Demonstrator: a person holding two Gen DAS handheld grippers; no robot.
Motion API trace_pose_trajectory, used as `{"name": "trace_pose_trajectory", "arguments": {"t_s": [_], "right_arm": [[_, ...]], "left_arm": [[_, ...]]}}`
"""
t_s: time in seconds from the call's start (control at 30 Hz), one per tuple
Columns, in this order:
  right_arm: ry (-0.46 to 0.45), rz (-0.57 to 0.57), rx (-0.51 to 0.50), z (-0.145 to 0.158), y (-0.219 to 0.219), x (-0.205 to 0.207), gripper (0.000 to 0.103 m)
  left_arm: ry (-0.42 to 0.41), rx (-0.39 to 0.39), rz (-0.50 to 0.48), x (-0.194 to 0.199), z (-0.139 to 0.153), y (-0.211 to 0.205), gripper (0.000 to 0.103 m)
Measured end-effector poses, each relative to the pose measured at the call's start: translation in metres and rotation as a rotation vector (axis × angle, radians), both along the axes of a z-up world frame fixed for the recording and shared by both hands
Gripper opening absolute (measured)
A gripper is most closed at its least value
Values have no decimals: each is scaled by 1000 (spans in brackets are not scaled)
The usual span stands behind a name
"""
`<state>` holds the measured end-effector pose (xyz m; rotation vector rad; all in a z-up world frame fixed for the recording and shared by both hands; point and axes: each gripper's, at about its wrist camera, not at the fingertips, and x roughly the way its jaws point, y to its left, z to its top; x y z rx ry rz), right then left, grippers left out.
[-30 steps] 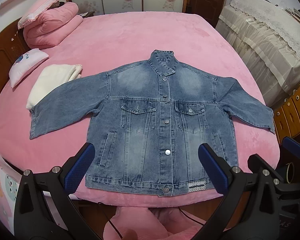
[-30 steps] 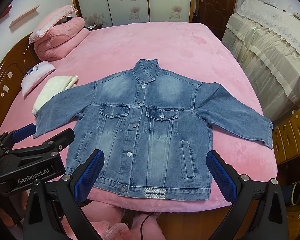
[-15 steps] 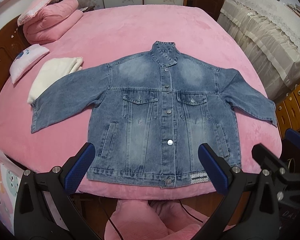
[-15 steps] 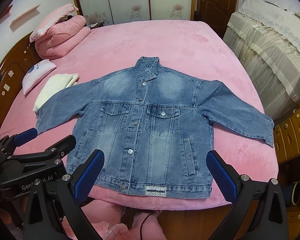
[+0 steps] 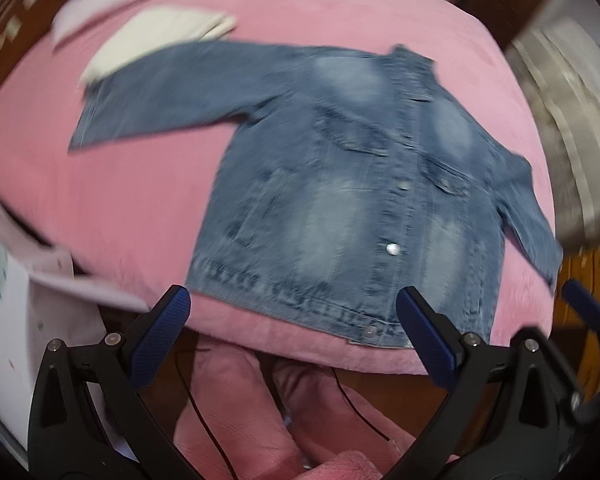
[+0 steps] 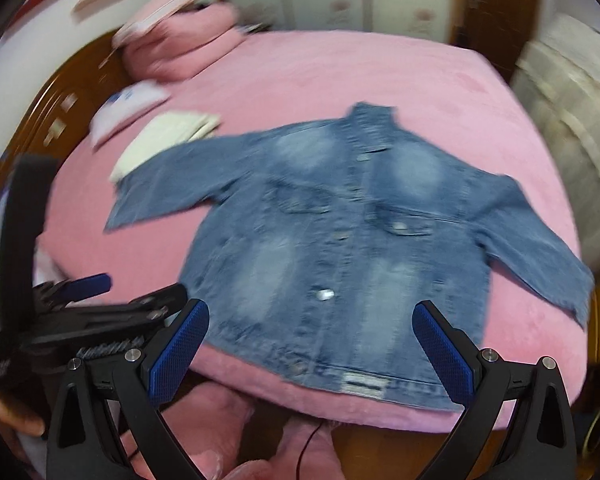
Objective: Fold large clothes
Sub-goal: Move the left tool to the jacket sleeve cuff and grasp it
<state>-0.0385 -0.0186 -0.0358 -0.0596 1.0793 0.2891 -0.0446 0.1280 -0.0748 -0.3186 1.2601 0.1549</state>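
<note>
denim jacket [image 6: 340,248] flat, hem at bed [image 6: 340,80] edge

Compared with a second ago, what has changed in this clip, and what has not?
Both views now blur and tilt: left gripper and right gripper have swung, still open, holding nothing. The jacket stays spread flat on the bed, untouched; white cloth unmoved.

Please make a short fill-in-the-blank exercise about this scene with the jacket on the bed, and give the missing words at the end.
1. The denim jacket lies spread out on a bed whose cover is ____.
2. The fingers of the right gripper are ____, holding nothing.
3. The front of the jacket is closed with ____.
4. The folded cream cloth lies beside the end of one ____ of the jacket.

Missing words: pink; open; buttons; sleeve
</note>
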Motion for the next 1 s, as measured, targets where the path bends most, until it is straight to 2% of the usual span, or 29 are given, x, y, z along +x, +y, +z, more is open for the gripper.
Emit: {"name": "trace_pose_trajectory", "arguments": {"t_s": [0.2,0.33,0.43,0.57,0.67,0.73,0.83,0.97,1.0], "right_arm": [[122,157,-20,-32,102,25,103],[177,244,15,-50,177,50,103],[205,269,36,-64,238,76,103],[258,213,58,-91,307,116,103],[295,124,87,-117,346,142,103],[335,112,125,-139,366,155,103],[374,106,91,-165,386,163,103],[402,80,29,-194,406,170,103],[406,69,35,-195,405,168,103]], "left_arm": [[27,-102,187,-4,-34,102,102],[43,-153,307,7,-55,177,102],[25,-218,411,23,-77,246,102],[28,-312,591,54,-121,339,99],[27,-313,680,83,-153,396,97],[38,-306,788,95,-179,433,93],[22,-354,937,98,-215,470,86],[-68,-481,1035,96,-258,504,73],[-99,-492,1047,95,-262,510,73]]}}
